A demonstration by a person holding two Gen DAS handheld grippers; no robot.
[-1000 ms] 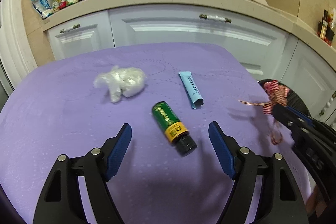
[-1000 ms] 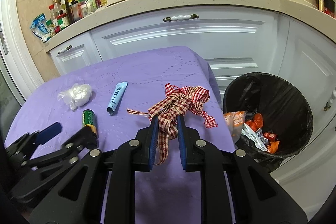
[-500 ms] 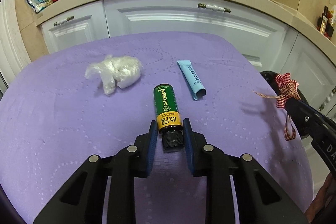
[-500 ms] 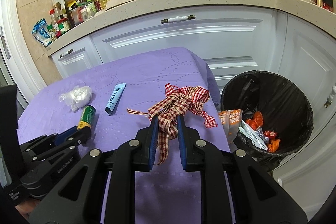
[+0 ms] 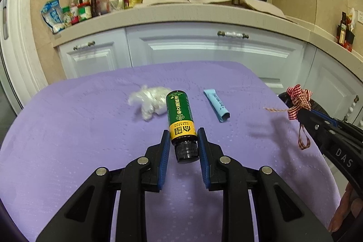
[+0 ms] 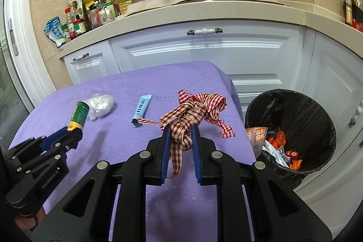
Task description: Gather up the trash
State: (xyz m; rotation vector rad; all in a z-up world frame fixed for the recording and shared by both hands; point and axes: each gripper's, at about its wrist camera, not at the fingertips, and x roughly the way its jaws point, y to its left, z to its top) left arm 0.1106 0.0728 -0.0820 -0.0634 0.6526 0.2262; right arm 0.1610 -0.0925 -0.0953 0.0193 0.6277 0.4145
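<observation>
My left gripper point(image 5: 183, 146) pinches the green glass bottle point(image 5: 180, 116) only at its black cap, lifted, risking pivot-slip; my right gripper point(image 6: 180, 140) clamps the red-checked ribbon point(image 6: 192, 111).

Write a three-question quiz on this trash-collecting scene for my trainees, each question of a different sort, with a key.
1. True or false: the right gripper is shut on the checked ribbon.
2. Which item does the left gripper hold? A the blue tube; B the green bottle; C the crumpled clear plastic.
3. Fill in: the black bin stands beside the purple table, on the ______ gripper's side.

Key
1. True: both pads press the ribbon, which hangs between them.
2. B: its pads clamp the bottle at the capped end, and the bottle is lifted off the cloth.
3. Right.
</observation>
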